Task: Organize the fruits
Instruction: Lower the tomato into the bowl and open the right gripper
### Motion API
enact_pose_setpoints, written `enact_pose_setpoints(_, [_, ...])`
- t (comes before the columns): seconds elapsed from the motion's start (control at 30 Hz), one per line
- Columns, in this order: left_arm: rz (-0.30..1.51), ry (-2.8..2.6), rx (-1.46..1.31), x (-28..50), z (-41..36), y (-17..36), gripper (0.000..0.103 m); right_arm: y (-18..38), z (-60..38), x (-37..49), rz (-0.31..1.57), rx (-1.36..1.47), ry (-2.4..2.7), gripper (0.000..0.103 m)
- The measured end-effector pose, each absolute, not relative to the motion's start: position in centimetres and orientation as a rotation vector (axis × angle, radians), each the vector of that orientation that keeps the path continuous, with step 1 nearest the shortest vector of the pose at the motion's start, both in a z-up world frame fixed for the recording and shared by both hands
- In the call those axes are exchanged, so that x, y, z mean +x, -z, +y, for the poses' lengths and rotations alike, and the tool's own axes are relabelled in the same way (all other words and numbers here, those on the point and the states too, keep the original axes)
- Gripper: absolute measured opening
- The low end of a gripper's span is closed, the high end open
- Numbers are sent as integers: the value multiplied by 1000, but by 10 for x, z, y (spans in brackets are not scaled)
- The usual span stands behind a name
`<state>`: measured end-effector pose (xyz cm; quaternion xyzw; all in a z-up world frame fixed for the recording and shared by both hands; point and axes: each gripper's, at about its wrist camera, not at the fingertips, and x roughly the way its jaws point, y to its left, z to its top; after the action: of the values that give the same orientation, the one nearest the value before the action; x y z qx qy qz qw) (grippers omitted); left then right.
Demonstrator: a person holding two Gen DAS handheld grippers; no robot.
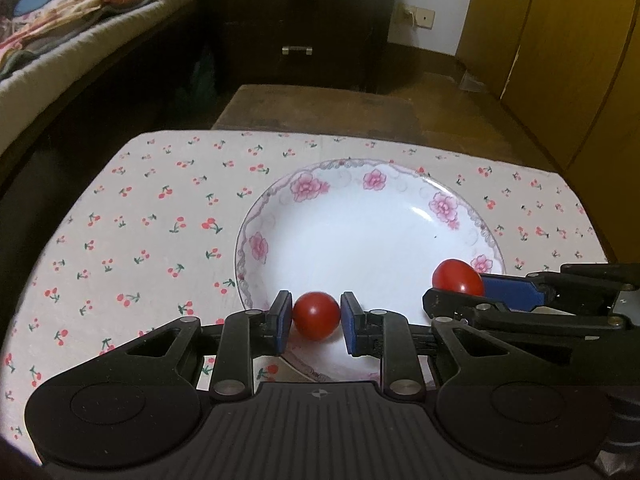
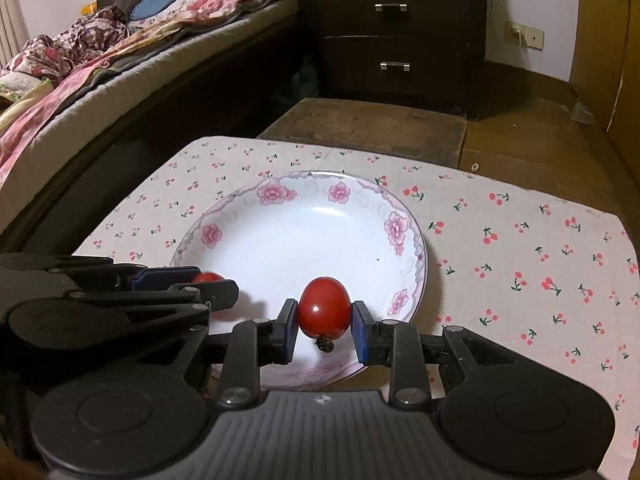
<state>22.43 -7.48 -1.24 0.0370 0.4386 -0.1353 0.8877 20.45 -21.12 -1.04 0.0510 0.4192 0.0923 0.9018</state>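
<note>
Left gripper (image 1: 316, 318): its jaws are closing narrowly around a round red tomato (image 1: 316, 315), the blue pads looking to be touching it on both sides, above the near rim of the plate (image 1: 400, 184).
Right gripper (image 2: 324, 316): its jaws are pinching a slightly longer red tomato (image 2: 324, 307), stem end pointing down, a dark dried stem bit hanging beneath it, above the near part of the same plate.
Plate: a white shallow dish with pink flowers round the rim is sitting on a cherry-print cloth (image 2: 520, 248) covering the table; nothing is lying in the dish.
Where the fruit is: both tomatoes are sitting between jaws, side by side over the plate's near half; whether either is touching the dish I cannot tell.
Crowding risk: the two grippers are working close together, so, in my judgement, one could be knocking the other on release and flicking a tomato off.
Rolling risk: the fruit is smooth and round and the dish is sloping; a tomato let go high or near the rim is likely to be rolling out onto the cloth and possibly off the table edge.
Squeeze risk: thin skin may be splitting if the jaws are pressing harder.
Surroundings: a bed (image 2: 120, 60) with rumpled bedding is lying at the left, a dark drawer unit (image 2: 394, 36) standing beyond the table.
</note>
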Motion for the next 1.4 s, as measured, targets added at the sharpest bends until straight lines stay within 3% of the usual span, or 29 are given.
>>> enact_pose_setpoints(1.4, [840,284,20,208,-53,-21,45,-23,-218,186,792,113,-147,30])
